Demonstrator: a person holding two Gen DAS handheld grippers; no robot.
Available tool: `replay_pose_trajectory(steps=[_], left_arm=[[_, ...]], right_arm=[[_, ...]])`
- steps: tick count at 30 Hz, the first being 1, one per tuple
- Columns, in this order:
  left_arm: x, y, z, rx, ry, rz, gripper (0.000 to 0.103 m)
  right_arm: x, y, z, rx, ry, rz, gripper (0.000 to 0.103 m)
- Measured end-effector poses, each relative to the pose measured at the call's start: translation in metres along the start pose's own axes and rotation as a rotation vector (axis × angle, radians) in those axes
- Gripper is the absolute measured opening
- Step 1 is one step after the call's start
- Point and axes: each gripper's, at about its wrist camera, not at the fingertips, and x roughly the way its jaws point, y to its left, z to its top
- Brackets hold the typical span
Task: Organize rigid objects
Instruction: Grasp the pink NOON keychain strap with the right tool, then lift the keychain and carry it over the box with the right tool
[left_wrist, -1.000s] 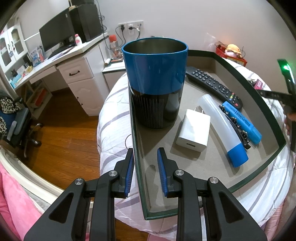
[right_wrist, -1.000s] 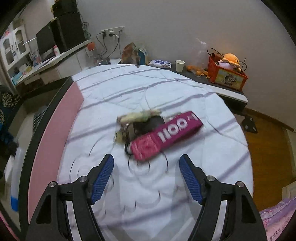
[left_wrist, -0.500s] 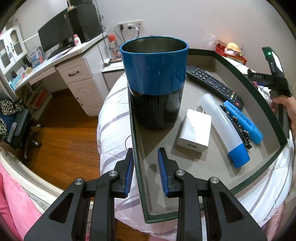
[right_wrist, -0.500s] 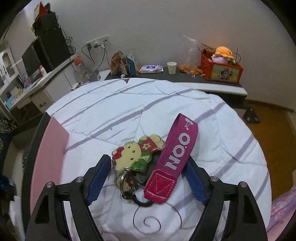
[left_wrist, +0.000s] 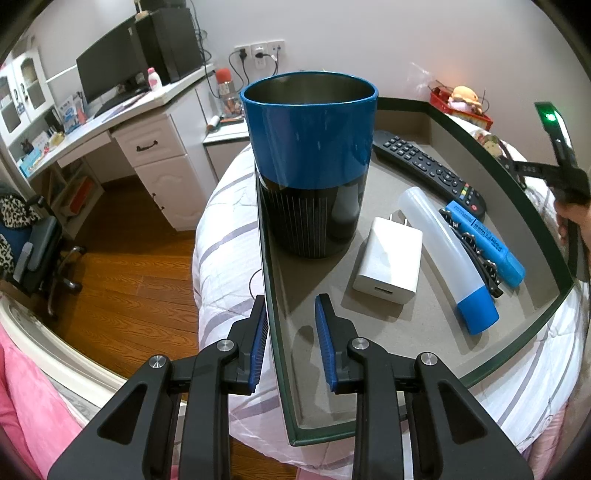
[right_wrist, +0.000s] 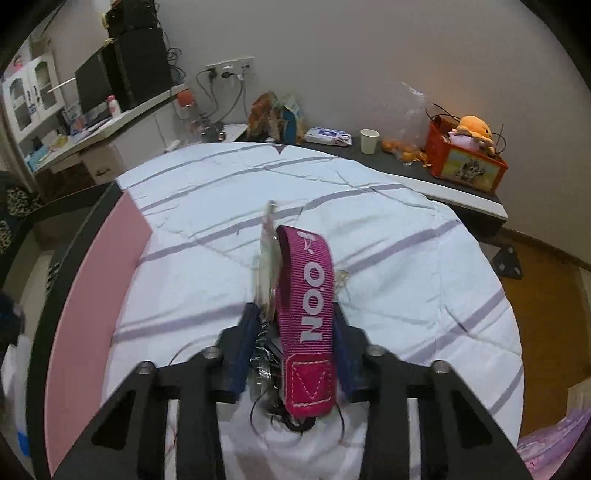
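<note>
Right claw (right_wrist: 293, 332) closed on a key bunch by its magenta strap (right_wrist: 306, 295), which stands up between the blue pads; a flat charm (right_wrist: 266, 254), seen edge-on, rises beside the strap at 11 o'clock, and the keys below are blurred. The bunch sits low over the striped bedspread (right_wrist: 388, 258), whether clear of it or touching cannot be told. Left claw (left_wrist: 290, 328) narrow, its pads straddling the near wall of the green-rimmed tray (left_wrist: 524, 328) at 6 o'clock in the left wrist view, probably steadying the tray on the soft bed (contact with the wall cannot be confirmed). Inside the tray: blue-and-black cup (left_wrist: 310, 162) upright at 12 o'clock, white charger (left_wrist: 388, 260) at 2 o'clock of the claw, then a translucent tube with blue cap (left_wrist: 447, 254), a dark chain-like item (left_wrist: 480, 258) (too small to identify), a blue highlighter (left_wrist: 487, 247) and a remote control (left_wrist: 428, 171) at the far side. The long items lie roughly side by side, a judgement of orderly packing; bare floor remains near the front corner, a likely place for the keys. The strap is pinched mid-length, presumably so the loose keys hang together.
</note>
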Motion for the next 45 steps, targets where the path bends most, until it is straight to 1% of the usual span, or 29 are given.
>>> replay_pose_trajectory(steps=[7,10,15,22,23,25,27,30,41,45], left_arm=[[0.001,0.001,0.0,-0.006,-0.001,-0.003,0.025],[0.001,0.002,0.001,-0.009,-0.001,-0.004,0.025],[0.001,0.003,0.001,-0.013,-0.002,-0.008,0.025],[-0.002,0.003,-0.001,-0.018,-0.008,-0.004,0.025],[-0.002,0.003,-0.001,-0.019,-0.009,-0.003,0.025],[-0.003,0.003,-0.001,-0.021,-0.011,-0.003,0.025],[-0.003,0.003,-0.001,-0.02,-0.011,-0.003,0.025],[-0.003,0.003,-0.002,-0.019,-0.011,-0.002,0.025],[-0.005,0.003,-0.003,-0.018,-0.012,-0.002,0.025],[-0.005,0.003,-0.003,-0.017,-0.013,-0.002,0.026]], right_arm=[[-0.021,0.006,-0.025,-0.051,0.034,0.051,0.029],[-0.033,0.009,-0.039,-0.055,0.029,0.078,0.028],[-0.053,0.015,-0.058,-0.056,0.001,0.088,0.025],[-0.066,0.029,-0.074,-0.074,-0.017,0.12,0.024],[-0.07,0.031,-0.076,-0.069,-0.041,0.12,0.024],[-0.073,0.032,-0.078,-0.054,-0.049,0.128,0.024],[-0.081,0.035,-0.08,-0.041,-0.084,0.141,0.024],[-0.088,0.038,-0.077,-0.034,-0.108,0.167,0.024],[-0.113,0.049,-0.064,-0.046,-0.17,0.162,0.024],[-0.125,0.061,-0.059,-0.07,-0.2,0.162,0.024]])
